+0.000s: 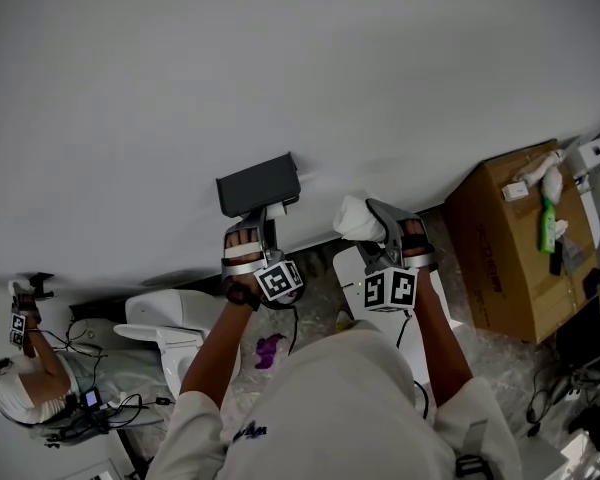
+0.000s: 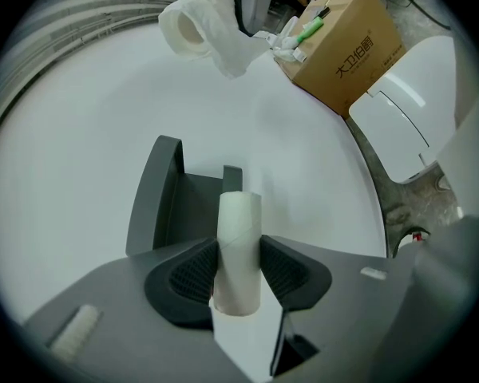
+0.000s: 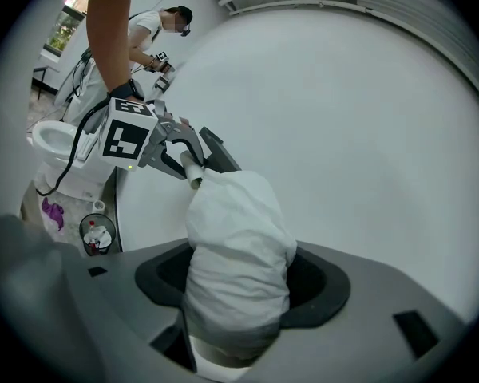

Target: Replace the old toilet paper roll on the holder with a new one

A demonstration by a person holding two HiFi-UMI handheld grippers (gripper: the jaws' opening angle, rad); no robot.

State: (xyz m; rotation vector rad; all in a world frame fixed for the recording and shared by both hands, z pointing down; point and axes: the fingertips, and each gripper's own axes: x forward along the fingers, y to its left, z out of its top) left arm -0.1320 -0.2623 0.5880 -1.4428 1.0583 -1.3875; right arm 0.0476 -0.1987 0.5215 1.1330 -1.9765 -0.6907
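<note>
The old roll, now a bare cardboard tube, stands on end between the fingers of the left gripper. Both dark pads lie against its sides, so the jaws are closed on it at about the tube's own width. The tube's far end reaches the short arm of the dark grey holder. Whether it is still threaded on that arm I cannot tell. The holder sits on the white wall, with its tall side plate on the left and its open side towards the right gripper.

The right gripper comes in from that open side. Its jaws are set wide and clamped on the new roll, a fat, crumpled white one that fills the gap between them. The new roll's front is near the tube's lower end, though I cannot tell whether the two touch.

Around the holder the wall is bare above and on both sides. Below it is tighter. A toilet stands under and to the left, with a small waste bin on the floor beside it. A cardboard box stands against the wall well to the right. Another person stands by the toilet's far side, well apart from both grippers.
</note>
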